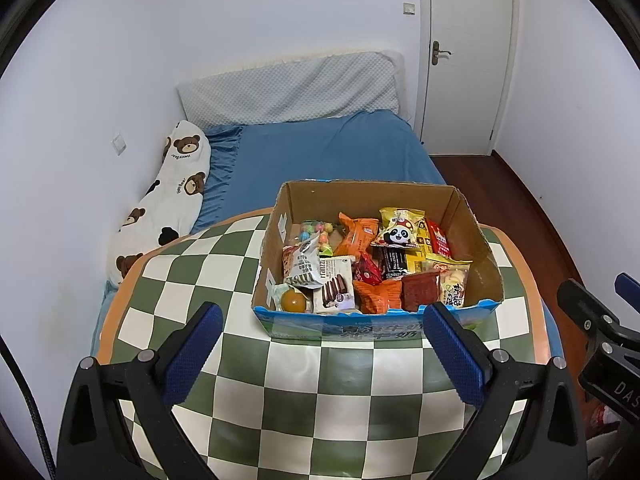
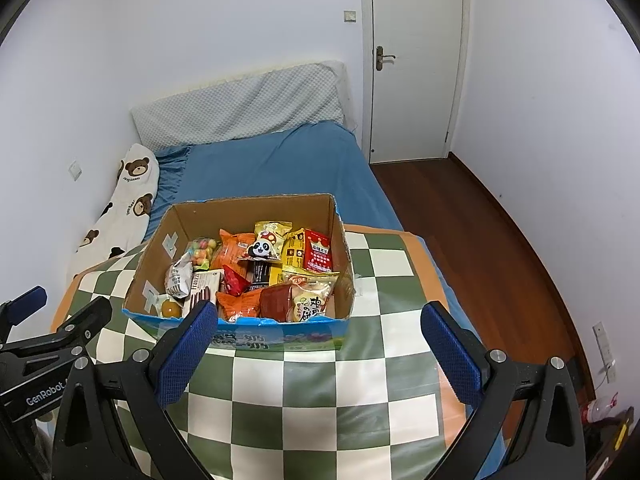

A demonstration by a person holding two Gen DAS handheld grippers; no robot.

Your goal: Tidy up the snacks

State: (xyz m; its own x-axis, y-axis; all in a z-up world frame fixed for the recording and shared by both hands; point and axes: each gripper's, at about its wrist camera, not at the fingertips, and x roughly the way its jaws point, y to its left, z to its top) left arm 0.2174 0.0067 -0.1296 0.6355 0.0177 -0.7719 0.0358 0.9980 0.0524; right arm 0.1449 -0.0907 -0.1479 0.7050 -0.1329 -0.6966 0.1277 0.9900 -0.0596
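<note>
An open cardboard box [image 1: 368, 196] [image 2: 240, 210] stands on the green-and-white checked cloth [image 1: 320, 392] [image 2: 320, 392]. It holds several snack packs: a panda pack [image 1: 398, 234] [image 2: 262, 249], orange packs [image 1: 356, 236] [image 2: 240, 300], a red-and-yellow pack [image 2: 310, 256], a chocolate wafer pack [image 1: 334, 286] and a yellow ball [image 1: 294, 301] [image 2: 171, 311]. My left gripper [image 1: 322, 312] is open, empty, just in front of the box. My right gripper [image 2: 320, 312] is open too, level with the box's near right corner. Each gripper shows at the edge of the other's view.
Behind the box lies a bed with a blue sheet [image 1: 320, 152] [image 2: 272, 168], a quilted headboard cushion [image 1: 288, 88] and a bear-print pillow [image 1: 168, 196] at the left wall. A white door [image 2: 416, 60] and wooden floor [image 2: 480, 240] are to the right.
</note>
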